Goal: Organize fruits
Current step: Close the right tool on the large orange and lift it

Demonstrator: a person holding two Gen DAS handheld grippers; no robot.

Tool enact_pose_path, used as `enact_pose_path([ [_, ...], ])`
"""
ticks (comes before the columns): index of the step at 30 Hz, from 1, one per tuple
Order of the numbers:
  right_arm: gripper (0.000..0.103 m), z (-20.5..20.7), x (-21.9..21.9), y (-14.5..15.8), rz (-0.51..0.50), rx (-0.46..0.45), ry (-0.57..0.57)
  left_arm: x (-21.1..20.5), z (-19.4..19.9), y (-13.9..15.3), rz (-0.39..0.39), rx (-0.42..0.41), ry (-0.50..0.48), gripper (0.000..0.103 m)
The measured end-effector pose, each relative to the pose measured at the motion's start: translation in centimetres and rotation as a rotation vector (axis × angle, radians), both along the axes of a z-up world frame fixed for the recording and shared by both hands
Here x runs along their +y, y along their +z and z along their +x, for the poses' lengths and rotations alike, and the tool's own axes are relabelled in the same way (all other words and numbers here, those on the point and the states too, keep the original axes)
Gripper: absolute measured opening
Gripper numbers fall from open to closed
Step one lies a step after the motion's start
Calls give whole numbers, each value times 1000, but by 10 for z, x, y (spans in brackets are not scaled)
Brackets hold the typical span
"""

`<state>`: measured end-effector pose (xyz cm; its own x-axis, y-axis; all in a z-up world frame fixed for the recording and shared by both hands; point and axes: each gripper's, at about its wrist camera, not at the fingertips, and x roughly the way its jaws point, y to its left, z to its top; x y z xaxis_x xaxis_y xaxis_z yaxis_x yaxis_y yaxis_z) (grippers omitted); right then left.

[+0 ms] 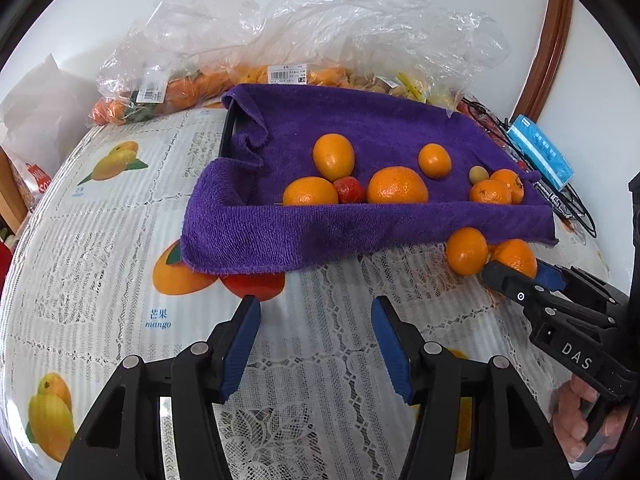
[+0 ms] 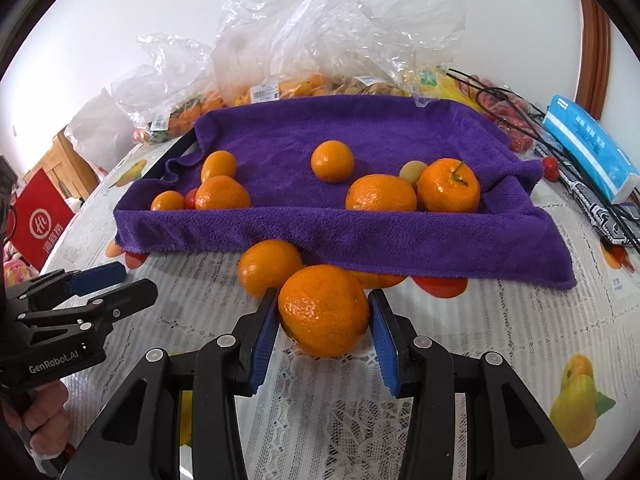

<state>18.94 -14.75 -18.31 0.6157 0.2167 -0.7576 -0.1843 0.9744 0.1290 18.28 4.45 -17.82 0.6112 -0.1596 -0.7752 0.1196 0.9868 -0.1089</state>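
Right gripper (image 2: 324, 320) brackets one orange (image 2: 323, 310); left gripper (image 1: 316, 336) wide, holding nothing.

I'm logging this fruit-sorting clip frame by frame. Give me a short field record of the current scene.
surface: lace-patterned fruit-print tablecloth
container: tray lined with purple terry towel, holding several oranges
right gripper: fingers around a large round orange on the table; contact unclear
second loose orange: just behind, by the towel's edge
left gripper: open, empty, above the table
background: clear plastic produce bags
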Motion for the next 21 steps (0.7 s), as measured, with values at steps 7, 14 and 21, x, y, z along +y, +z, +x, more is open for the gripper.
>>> enact_pose_path([
  [7, 44, 4, -2, -3, 7, 23, -11, -5, -2, -2, 38, -22, -1, 55],
  [14, 44, 6, -4, -5, 25, 27, -26, 5, -2, -1, -34, -24, 22, 55],
  [21, 44, 6, -1, -5, 3, 28, -14, 2, -2, -1, -14, -20, 20, 55],
])
